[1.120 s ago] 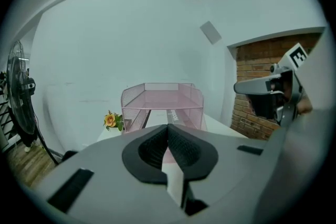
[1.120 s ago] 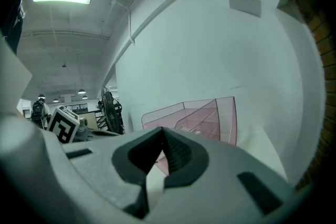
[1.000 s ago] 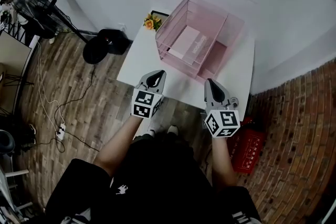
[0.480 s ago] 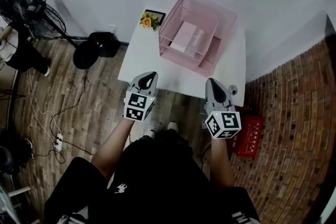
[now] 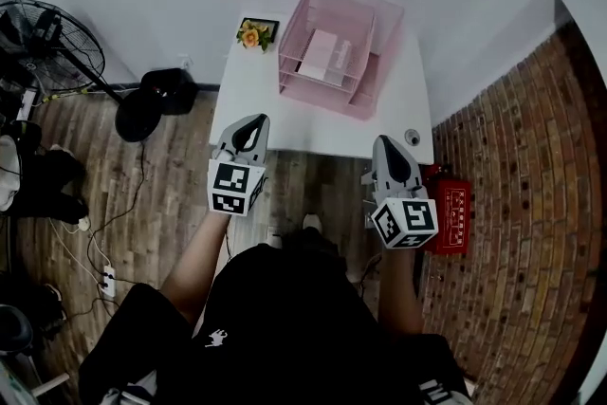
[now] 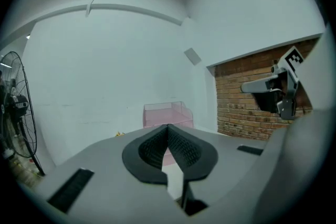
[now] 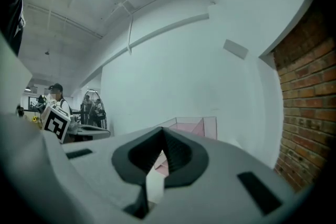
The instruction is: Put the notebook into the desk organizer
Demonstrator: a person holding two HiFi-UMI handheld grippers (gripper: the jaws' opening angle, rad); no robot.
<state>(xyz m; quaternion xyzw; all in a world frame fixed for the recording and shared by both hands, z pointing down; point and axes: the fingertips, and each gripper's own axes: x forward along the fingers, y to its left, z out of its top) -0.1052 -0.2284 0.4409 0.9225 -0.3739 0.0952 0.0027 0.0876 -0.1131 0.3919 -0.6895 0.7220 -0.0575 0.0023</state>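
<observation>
Holding pale notebook [image 5: 321, 55], pink desk organizer [image 5: 376, 86], notebook visible from head view only, left gripper [image 5: 252, 122] and right gripper [image 5: 388, 143] jaws together, empty.

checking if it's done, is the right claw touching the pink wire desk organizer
Apart. The head view shows bare white table between the right claw and the pink wire desk organizer.
</observation>
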